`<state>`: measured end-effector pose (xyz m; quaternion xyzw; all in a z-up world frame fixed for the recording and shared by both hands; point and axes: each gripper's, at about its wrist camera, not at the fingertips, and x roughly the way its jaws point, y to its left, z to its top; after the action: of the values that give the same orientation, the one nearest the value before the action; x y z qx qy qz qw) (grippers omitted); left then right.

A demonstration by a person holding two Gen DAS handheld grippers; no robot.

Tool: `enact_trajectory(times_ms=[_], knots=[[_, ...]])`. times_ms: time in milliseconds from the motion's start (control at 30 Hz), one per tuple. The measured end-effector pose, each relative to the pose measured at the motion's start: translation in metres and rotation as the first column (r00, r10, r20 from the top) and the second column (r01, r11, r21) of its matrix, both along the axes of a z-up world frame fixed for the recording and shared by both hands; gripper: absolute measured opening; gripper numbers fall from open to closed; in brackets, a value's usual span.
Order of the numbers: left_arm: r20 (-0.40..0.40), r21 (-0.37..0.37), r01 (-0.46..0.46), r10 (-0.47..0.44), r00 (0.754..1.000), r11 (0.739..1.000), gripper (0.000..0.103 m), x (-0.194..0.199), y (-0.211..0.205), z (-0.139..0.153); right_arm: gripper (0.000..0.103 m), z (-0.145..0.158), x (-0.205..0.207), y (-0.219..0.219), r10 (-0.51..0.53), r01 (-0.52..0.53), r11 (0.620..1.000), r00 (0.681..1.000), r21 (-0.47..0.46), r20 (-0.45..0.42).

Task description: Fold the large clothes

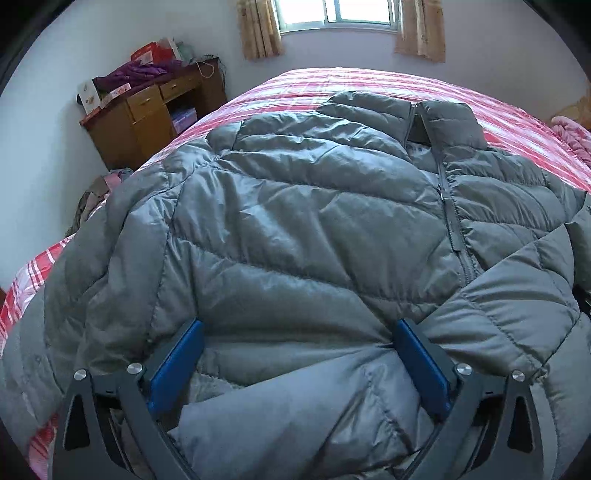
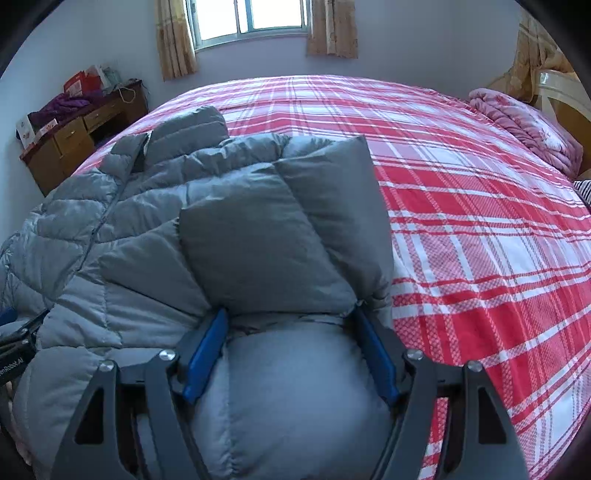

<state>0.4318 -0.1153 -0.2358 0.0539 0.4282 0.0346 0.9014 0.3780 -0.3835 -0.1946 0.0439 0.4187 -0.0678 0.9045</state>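
Note:
A grey quilted down jacket [image 1: 295,221] lies front-up on the red plaid bed [image 1: 295,85], its collar at the far end and its zip running down the right. My left gripper [image 1: 299,326] is open, its blue pads [image 1: 177,365] on either side of a puffy fold at the jacket's near hem. In the right wrist view the jacket [image 2: 147,229] has its sleeve folded over the body. My right gripper [image 2: 290,314] is open, its blue pads [image 2: 207,350] astride the padded sleeve at the jacket's right edge. The left gripper's body shows at the left edge [image 2: 14,343].
A wooden desk [image 1: 147,110] piled with clothes and boxes stands by the far left wall. A window with curtains [image 2: 251,22] is behind the bed. A pink quilt [image 2: 528,125] lies at the bed's far right. The plaid sheet [image 2: 480,221] stretches to the right of the jacket.

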Motion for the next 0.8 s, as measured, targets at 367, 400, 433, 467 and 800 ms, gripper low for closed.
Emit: enact_trajectory(times_ms=[367,400,433,467,800], knots=[[0.155,0.006,0.084,-0.084,0.984,0.996,0.102,-0.073,0.013,0.063,0.076,0.056,-0.030,0.022,0.020,-0.015,0.997,0.998,-0.077,0.059],[0.150,0.017,0.087,-0.089,0.985,0.996,0.102,-0.076,0.013,0.058,0.078,0.066,-0.039,0.030,0.037,-0.031,0.997,0.996,-0.071,0.082],[0.138,0.032,0.084,-0.087,0.987,0.996,0.102,-0.076,0.012,0.052,0.081,0.072,-0.048,0.040,0.059,-0.053,0.997,0.993,-0.061,0.105],[0.114,0.052,0.074,-0.079,0.990,0.996,0.102,-0.071,0.012,0.044,0.081,0.076,-0.056,0.052,0.087,-0.081,0.996,0.989,-0.048,0.124],[0.017,-0.045,0.050,-0.049,0.999,0.998,0.102,-0.050,0.028,0.006,0.081,0.003,-0.044,0.093,0.140,-0.140,0.990,0.990,-0.023,0.012]])
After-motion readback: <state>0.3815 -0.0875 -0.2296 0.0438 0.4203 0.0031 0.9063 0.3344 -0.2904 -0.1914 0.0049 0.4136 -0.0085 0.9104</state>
